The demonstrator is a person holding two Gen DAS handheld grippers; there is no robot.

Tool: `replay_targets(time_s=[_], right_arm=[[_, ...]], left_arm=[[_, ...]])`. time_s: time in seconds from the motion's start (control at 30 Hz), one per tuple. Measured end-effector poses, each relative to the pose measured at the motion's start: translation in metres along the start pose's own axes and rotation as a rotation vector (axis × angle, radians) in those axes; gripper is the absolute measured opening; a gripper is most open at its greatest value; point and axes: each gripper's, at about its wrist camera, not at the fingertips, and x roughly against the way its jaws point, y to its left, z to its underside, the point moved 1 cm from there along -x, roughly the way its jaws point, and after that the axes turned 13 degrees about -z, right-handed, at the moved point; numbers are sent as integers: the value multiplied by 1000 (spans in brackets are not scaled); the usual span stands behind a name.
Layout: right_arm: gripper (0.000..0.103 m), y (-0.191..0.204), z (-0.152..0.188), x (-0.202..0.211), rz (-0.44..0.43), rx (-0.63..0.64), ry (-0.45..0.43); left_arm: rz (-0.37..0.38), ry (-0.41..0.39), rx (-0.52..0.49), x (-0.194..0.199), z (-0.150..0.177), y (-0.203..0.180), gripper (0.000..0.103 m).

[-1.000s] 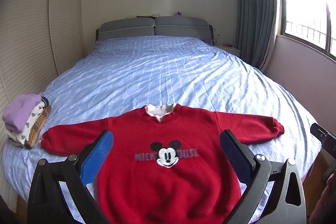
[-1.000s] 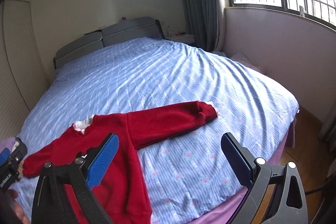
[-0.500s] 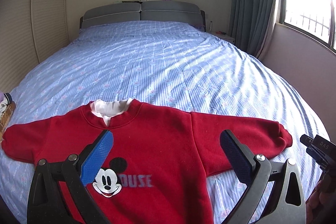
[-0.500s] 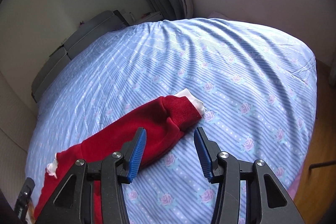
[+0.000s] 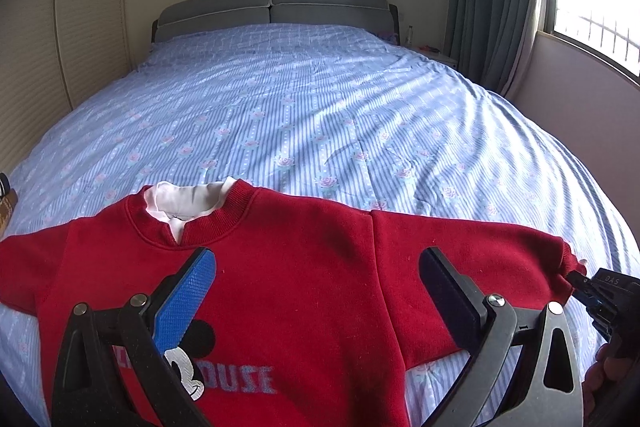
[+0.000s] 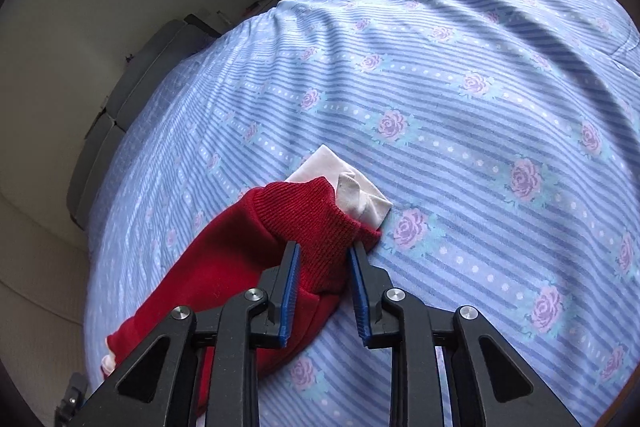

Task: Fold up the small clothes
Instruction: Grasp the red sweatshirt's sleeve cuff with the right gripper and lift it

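Right tool (image 6: 322, 261): fingers pinching the sleeve cuff (image 6: 320, 223) of the red Mickey Mouse sweatshirt (image 5: 288, 291), lying flat on the bed (image 5: 320, 115). Left tool (image 5: 316, 291): spread wide, hovering over the chest. Step: first sleeve fold; next, likely carry the cuff inward across the body.

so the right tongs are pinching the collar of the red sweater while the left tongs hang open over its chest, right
Not the collar. The right wrist view shows the right tongs closed around the cuff of the red sweater's sleeve. The collar lies untouched in the left wrist view. The left tongs do hang open over its chest.
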Motion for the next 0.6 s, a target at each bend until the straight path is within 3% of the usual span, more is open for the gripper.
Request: replay_targets(time_s=[0.07,0.3,0.47,0.6], right_arm=[[12,6,0,6,-9,17,-27],[12,73,9,41,6,230,-126],[11,148,31,60,-36,405,-177],[11,220,69,65,-83,578,-196]], left_arm=[[-7,6,5,1,0,7,103],[-57,-12,28,23,-7,56,103],[-117,-26,65,44,-13,115,103],[-176,-44,100,60,-15,171,103]])
